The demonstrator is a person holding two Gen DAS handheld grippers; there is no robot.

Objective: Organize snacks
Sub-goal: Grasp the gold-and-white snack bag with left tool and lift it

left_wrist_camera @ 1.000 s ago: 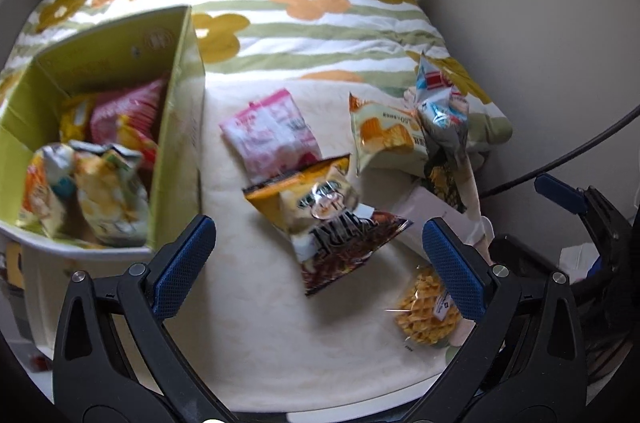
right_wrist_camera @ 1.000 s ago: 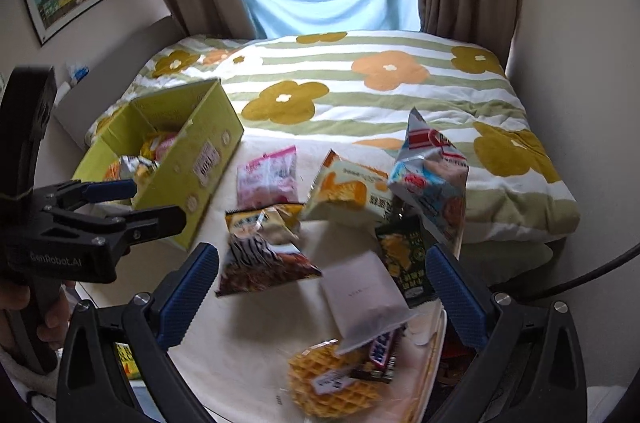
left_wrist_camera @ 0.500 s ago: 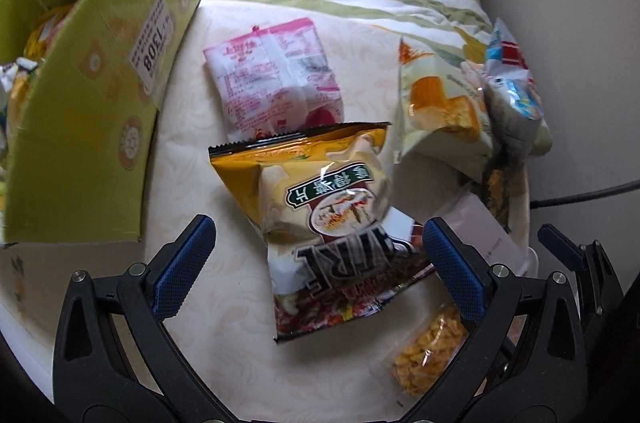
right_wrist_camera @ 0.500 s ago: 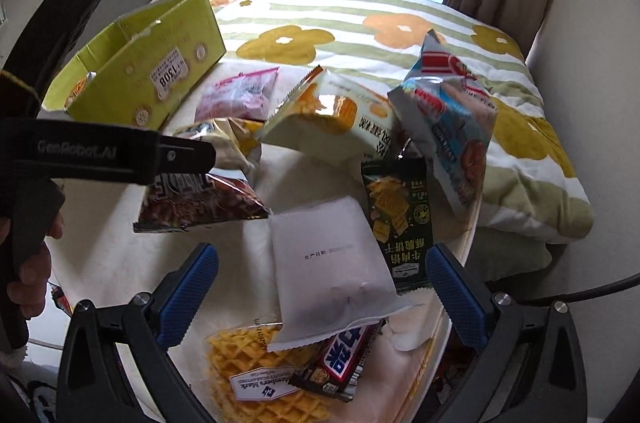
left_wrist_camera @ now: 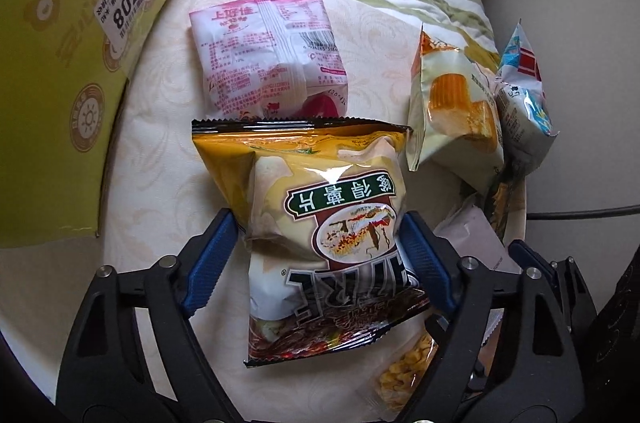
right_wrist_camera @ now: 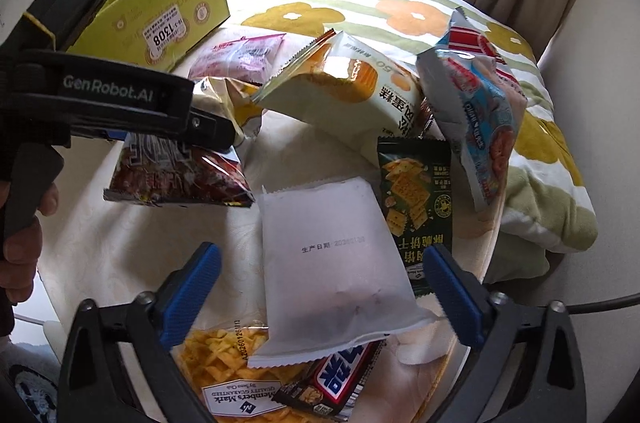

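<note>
Down in the left wrist view, the left gripper [left_wrist_camera: 320, 255] has its jaws, just closing, around the chip bag [left_wrist_camera: 320, 207]; both blue pads touch the bag's sides, gripping it where it lies on the table [left_wrist_camera: 160, 127]. A pink packet [left_wrist_camera: 268, 55] lies just beyond it, the green box [left_wrist_camera: 76, 35] stands to the left, and a cake packet [left_wrist_camera: 452, 107] leans at the right.

Next, in the right wrist view, the right gripper [right_wrist_camera: 320, 283] hangs with jaws wide, just narrowing slightly, either side of a white pouch [right_wrist_camera: 332, 267] without touching it. The pouch overlaps a waffle pack [right_wrist_camera: 224, 355] and a chocolate bar [right_wrist_camera: 332, 379]; a green cracker packet [right_wrist_camera: 416, 207] lies beside it.
</note>
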